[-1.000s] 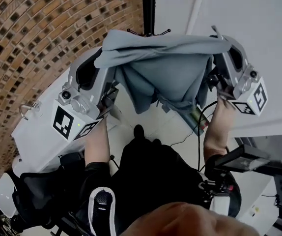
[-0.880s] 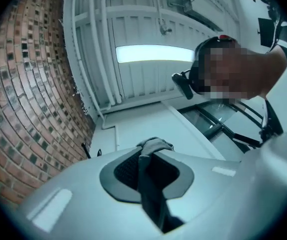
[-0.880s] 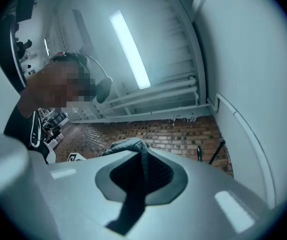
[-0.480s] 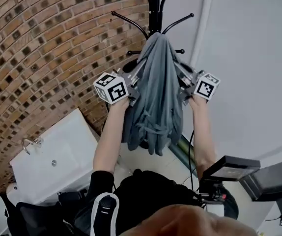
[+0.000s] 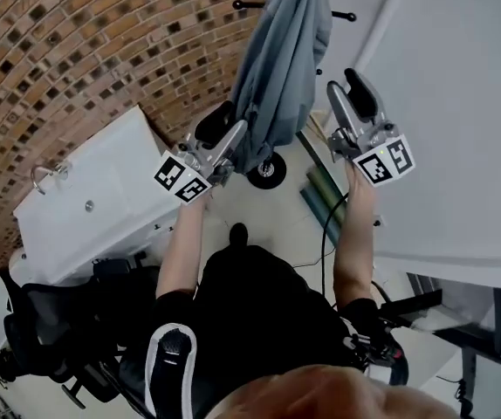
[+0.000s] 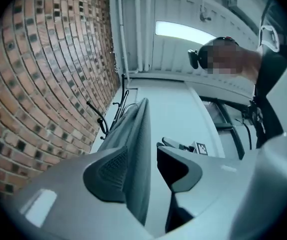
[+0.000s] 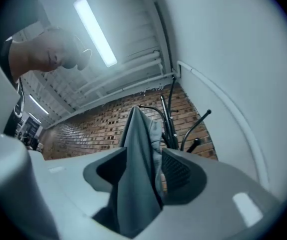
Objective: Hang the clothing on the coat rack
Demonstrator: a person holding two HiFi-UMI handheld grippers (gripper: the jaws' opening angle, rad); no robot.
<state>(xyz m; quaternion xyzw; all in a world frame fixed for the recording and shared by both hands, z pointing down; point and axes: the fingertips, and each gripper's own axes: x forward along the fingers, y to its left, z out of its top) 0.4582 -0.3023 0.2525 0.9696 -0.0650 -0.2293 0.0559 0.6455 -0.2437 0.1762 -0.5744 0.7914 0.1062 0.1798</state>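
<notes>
- Both claws sit lower than half a second ago, when they flanked the grey garment [image 5: 281, 59] tightly, high on the coat rack [image 5: 268, 171]. The right claw [image 5: 345, 90] now stands off to one side of the cloth, and the left claw [image 5: 224, 131] is down at its lower edge.
- Up and ahead of both claws, the grey garment hangs from the top of the coat rack and drapes down toward the rack's round base, which lies just beyond the left claw.
- On the left claw [image 6: 151, 159] the jaws are spread. The garment [image 6: 133, 134] runs through the gap along the jaw on the brick side, with open space between the cloth and the other jaw.
- On the right claw [image 7: 143, 171] the jaws are spread too. The garment [image 7: 141, 134] fills most of the gap between them, and the rack's black pole and hooks [image 7: 169, 119] rise just beyond. Whether cloth touches these pads cannot be told; in the head view this claw looks clear of it.
- A brick wall [image 5: 76, 59] lies on the left claw's outer side, and a white wall [image 5: 460, 103] on the right claw's outer side.
</notes>
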